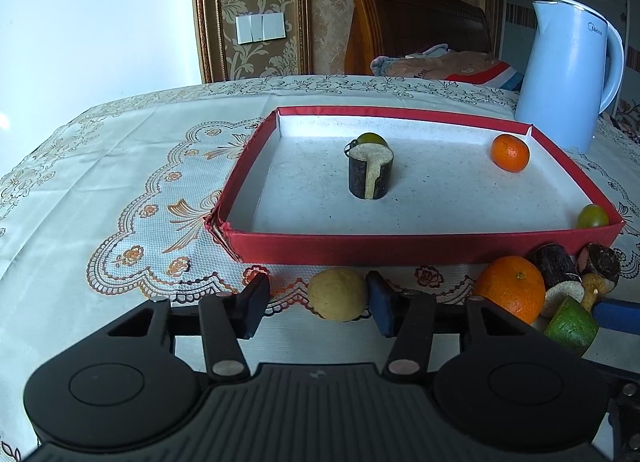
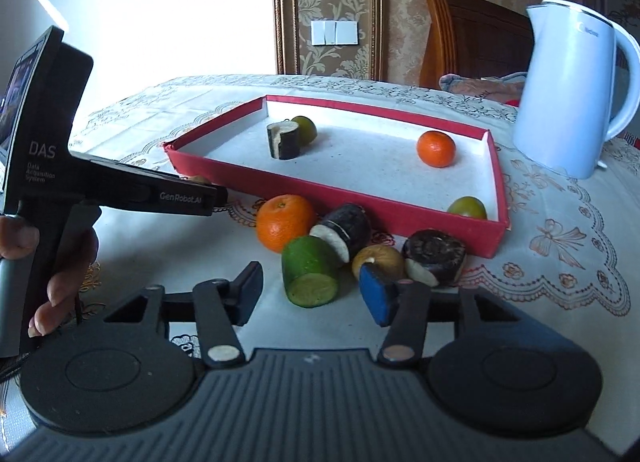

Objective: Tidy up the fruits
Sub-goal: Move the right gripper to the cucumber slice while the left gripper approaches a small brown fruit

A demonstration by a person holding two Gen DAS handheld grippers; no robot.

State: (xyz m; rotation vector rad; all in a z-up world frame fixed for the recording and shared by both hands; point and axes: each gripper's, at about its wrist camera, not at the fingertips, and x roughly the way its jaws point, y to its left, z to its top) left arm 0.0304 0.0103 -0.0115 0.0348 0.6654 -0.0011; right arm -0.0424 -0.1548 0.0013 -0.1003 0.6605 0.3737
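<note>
Two claws working at a fruit pile beside a red tray.

The right wrist view is showing the left tool's black body and a hand [image 2: 52,262] gripping it; the left view is showing neither. A red tray [image 1: 400,250] is sitting on the lace-covered counter [image 1: 120,181], holding a tangerine [image 1: 510,152], two green fruits and a dark cane piece [image 1: 370,175]; a pale blue kettle [image 1: 568,69] is standing behind it. The left claw [image 1: 316,300] is standing partly apart around a tan round fruit [image 1: 338,294], one pad touching it, the other clear. The right claw [image 2: 310,294] is standing apart, a green cut cylinder [image 2: 312,272] between its pads, contact unclear; its blue pad is blocking a tan fruit.
</note>
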